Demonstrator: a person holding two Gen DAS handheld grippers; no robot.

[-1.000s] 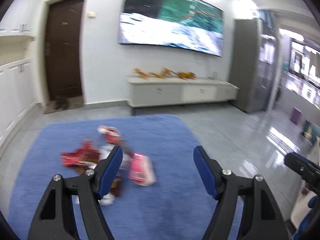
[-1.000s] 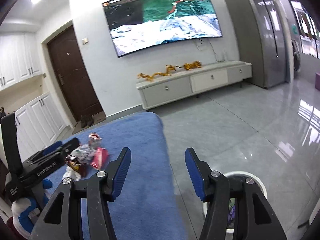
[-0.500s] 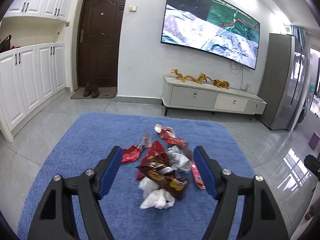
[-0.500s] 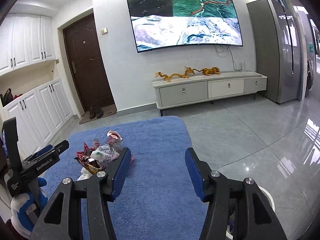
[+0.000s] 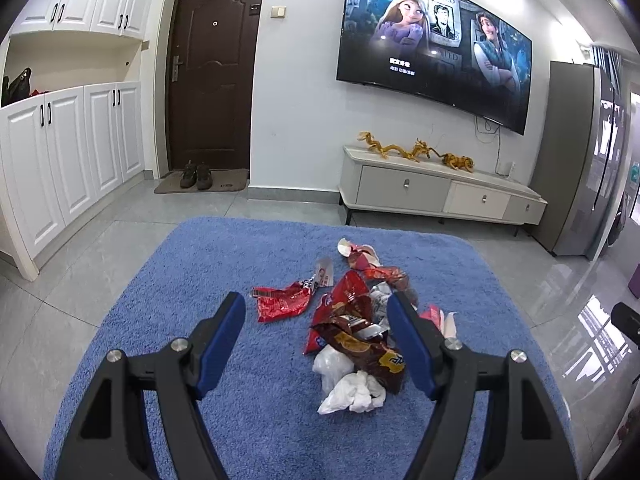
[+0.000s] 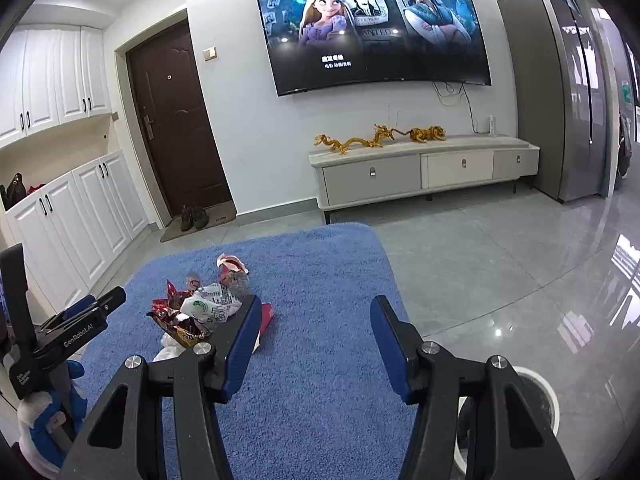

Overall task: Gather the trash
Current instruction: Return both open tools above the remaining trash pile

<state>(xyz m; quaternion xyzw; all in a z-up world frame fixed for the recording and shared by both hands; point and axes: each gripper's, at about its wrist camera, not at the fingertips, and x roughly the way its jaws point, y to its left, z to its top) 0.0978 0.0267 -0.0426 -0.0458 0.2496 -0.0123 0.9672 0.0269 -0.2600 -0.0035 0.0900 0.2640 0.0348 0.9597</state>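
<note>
So far nothing is collected: the trash pile [image 5: 354, 320] lies whole on the blue rug [image 5: 248, 248]. The left gripper [image 5: 316, 344] hovers released near it, the right gripper [image 6: 314, 344] released too, the bin [image 6: 540, 384] at near right.
</note>
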